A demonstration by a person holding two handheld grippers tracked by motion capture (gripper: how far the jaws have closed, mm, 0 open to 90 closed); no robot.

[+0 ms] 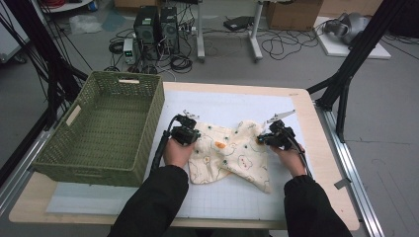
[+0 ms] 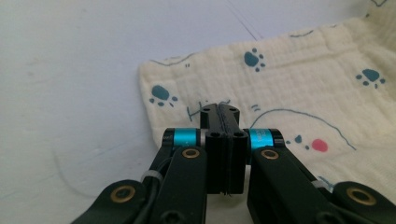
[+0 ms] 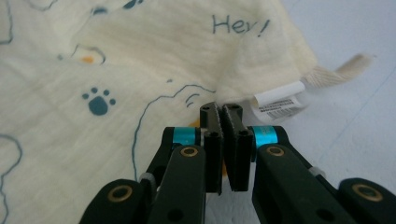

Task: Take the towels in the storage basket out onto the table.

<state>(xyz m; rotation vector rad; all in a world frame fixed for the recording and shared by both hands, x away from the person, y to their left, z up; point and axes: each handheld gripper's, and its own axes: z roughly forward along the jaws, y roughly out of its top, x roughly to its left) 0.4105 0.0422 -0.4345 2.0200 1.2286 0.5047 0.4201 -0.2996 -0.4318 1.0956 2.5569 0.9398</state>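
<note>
**Figure: 2 grippers set at opposite edges of a printed cloth, beside a waiting basket**

Left to right in the high view. At 9 o'clock on the table [image 1: 316, 163] stands a green woven basket [image 1: 106, 126], open-topped and with nothing in it; its place just beside the work area suggests it is meant to receive the cloth once handled. At the centre of the white mat [image 1: 222, 197] lies the cream cloth [image 1: 232, 153], printed with paw marks and bear outlines, rumpled and part-folded, with 1 corner trailing toward 5 o'clock.

The left gripper [image 1: 189, 129] sits at the cloth's 9 o'clock edge. In the left gripper view its jaws are pressed together over the cloth [image 2: 299, 88], near the corner at 10 o'clock; whether a fold is pinched between them cannot be told, since the tips hide the contact.

The right gripper [image 1: 271, 134] sits at the cloth's 3 o'clock edge. In the right gripper view its jaws stand all but closed, a thin slit between them, the tips against the fabric [image 3: 140, 70] just left of the white care label [image 3: 279, 100] and woven loop [image 3: 343, 69]; a grip is likely but not certain.

Holding 2 opposite edges would let the cloth be drawn flat or folded evenly, probably the step in hand.
</note>
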